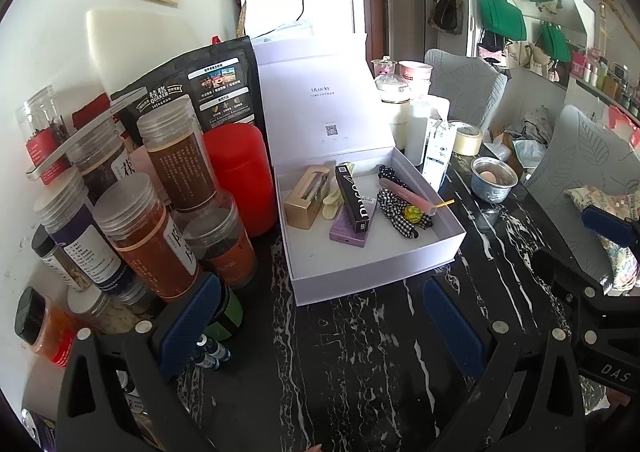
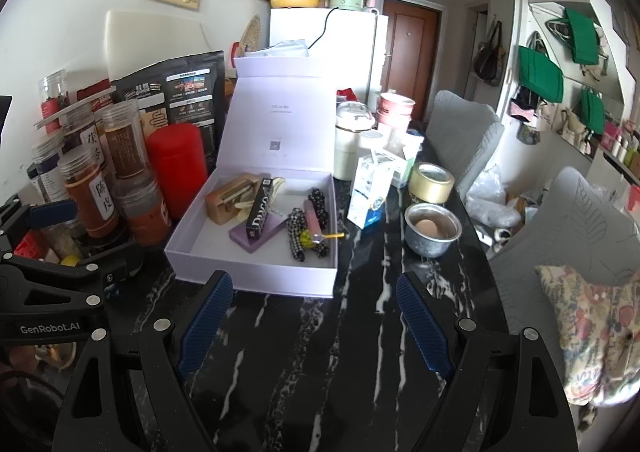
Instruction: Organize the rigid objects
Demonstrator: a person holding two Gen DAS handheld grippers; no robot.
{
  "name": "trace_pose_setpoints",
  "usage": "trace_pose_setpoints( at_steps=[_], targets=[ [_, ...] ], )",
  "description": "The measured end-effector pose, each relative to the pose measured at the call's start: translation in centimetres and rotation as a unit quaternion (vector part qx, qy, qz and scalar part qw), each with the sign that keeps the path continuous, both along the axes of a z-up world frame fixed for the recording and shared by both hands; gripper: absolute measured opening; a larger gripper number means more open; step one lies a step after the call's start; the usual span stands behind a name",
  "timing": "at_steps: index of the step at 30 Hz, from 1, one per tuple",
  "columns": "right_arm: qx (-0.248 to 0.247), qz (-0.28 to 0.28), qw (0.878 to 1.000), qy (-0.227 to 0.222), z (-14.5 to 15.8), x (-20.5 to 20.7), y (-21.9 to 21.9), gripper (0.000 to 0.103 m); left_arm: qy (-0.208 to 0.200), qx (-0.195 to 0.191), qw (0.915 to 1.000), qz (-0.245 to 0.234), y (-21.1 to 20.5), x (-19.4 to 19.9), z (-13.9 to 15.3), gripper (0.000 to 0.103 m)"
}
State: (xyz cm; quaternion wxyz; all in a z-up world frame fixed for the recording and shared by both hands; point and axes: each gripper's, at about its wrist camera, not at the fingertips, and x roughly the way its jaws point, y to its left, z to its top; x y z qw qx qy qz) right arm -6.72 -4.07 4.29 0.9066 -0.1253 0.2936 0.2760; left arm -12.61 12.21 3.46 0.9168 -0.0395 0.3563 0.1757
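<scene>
Both my hand-held grippers hang over the black bench (image 2: 320,352), empty. My left hand-held gripper (image 1: 320,328) has its fingers wide apart, and my right hand-held gripper (image 2: 316,322) does too. Just past them sits the white box (image 2: 248,276), lid up. Inside lie a black tube box (image 2: 260,208), a purple card box (image 2: 260,232), a gold box (image 1: 306,196) and checkered hair ties (image 1: 396,208). Jars (image 1: 148,236) crowd the left side.

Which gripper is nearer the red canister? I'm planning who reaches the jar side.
Left. The left gripper hovers open by the jars just in front of the red canister; the right gripper hovers open farther right, before the white box.
</scene>
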Motion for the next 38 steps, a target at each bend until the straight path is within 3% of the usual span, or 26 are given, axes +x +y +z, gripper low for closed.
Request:
trace_pose_setpoints(
  at_steps=[38],
  targets=[
    [0.001,-0.011,1.0,0.006,-0.2,0.5,-1.0,0.085,0.02,0.008,0.9997,-0.015,-0.9,0.8,-0.7,0.103]
  ],
)
